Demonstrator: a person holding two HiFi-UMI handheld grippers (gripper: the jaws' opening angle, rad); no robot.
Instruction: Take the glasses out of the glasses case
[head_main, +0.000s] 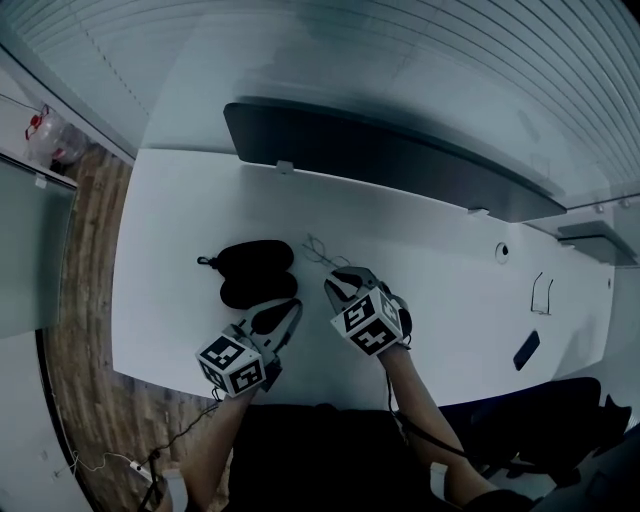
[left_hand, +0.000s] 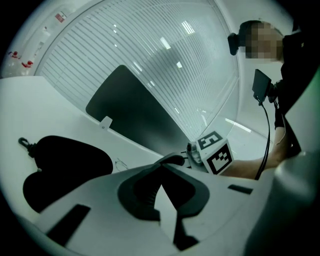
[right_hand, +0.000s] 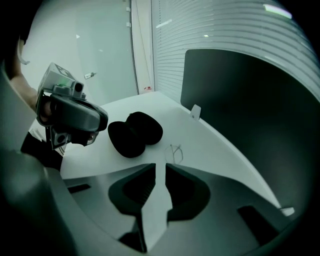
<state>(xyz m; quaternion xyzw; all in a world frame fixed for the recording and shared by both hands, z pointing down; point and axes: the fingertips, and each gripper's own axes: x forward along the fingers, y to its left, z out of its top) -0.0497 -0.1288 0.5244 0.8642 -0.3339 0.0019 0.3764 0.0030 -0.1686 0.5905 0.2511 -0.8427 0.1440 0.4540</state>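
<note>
A black glasses case (head_main: 255, 272) lies open on the white table (head_main: 450, 270), its two halves side by side; it also shows as the case (left_hand: 65, 165) and the case (right_hand: 135, 132). Thin wire-framed glasses (head_main: 322, 250) lie on the table just right of it, outside the case, seen too as the glasses (right_hand: 174, 153). My left gripper (head_main: 277, 314) hovers near the case's front edge, jaws shut on nothing (left_hand: 161, 170). Just short of the glasses sits my right gripper (head_main: 343, 284), its jaws (right_hand: 160, 167) a narrow gap apart and empty.
A long dark panel (head_main: 380, 150) stands along the table's back. A small wire stand (head_main: 542, 293) and a flat black object (head_main: 526, 350) are at the far right. The table's front edge runs close under both grippers.
</note>
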